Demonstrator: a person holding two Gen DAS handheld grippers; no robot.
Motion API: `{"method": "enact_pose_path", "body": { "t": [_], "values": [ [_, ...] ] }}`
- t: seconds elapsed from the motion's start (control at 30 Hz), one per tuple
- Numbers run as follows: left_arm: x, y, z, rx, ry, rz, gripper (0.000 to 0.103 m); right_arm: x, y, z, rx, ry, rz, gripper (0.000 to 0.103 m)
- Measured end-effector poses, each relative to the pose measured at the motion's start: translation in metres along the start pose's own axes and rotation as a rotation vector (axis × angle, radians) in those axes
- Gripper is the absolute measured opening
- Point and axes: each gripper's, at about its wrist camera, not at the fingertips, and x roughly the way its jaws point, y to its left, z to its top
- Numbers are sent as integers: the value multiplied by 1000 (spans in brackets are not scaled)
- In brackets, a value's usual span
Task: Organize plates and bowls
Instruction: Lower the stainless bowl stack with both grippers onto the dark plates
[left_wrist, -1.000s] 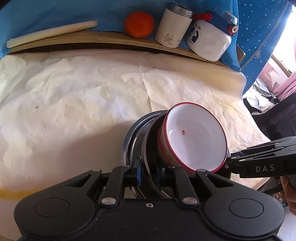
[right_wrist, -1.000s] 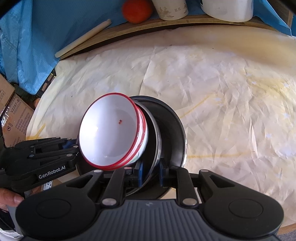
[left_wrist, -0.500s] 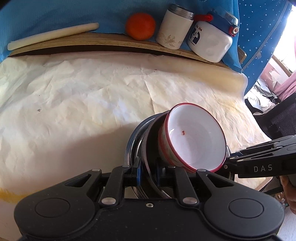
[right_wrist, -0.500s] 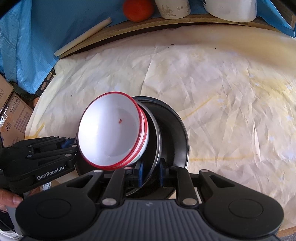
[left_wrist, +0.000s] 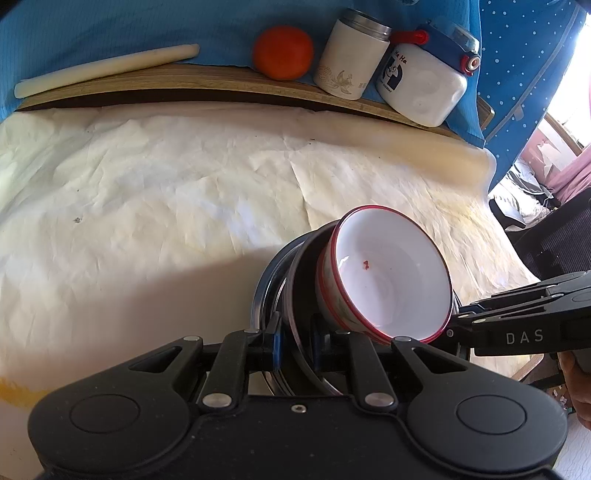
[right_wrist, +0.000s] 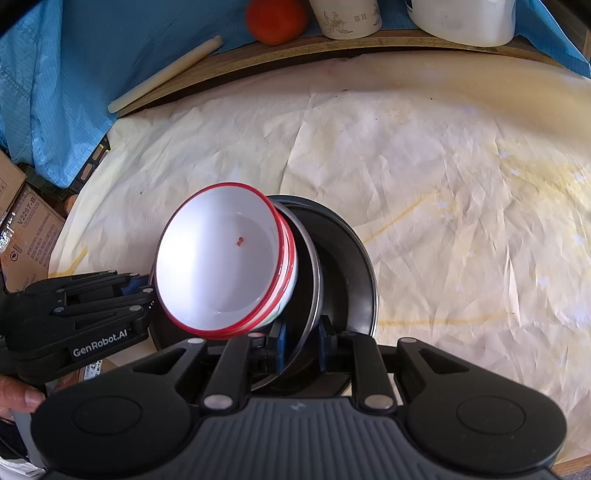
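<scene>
Between left gripper (left_wrist: 294, 345) pads: rim of dark round metal plates (left_wrist: 295, 266), clamped, carrying nested red-rimmed white enamel bowl (left_wrist: 388, 269).
Right view: right gripper (right_wrist: 300, 345) clamps opposite rim; stack tilted, airborne over crumpled cream paper (right_wrist: 443, 177). Stacking done; placement remains.

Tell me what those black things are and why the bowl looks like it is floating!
They are two hand-held claws, each with a camera looking along its fingers, so each picture is one claw's view. The left claw and the right claw both pinch the rims of a tilted stack of metal plates, on opposite sides. A white bowl with a red rim sits on the stack, so it is carried, not floating. Below is a table covered in crinkled paper. At the back stand a tomato, a cup and a white jar.
</scene>
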Motion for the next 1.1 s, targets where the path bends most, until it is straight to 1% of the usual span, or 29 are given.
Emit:
{"method": "enact_pose_path", "body": {
  "t": [0.57,1.03,1.1],
  "values": [
    [0,0,0,0,-1,-6,15,1,-1,0,-5,-2,3,21],
    [0,1,-1,-6,4,-13,16,-1,5,1,-41,-6,-36,21],
    [0,1,-1,-7,4,-12,16,-1,5,2,-45,-6,-43,24]
  ]
}}
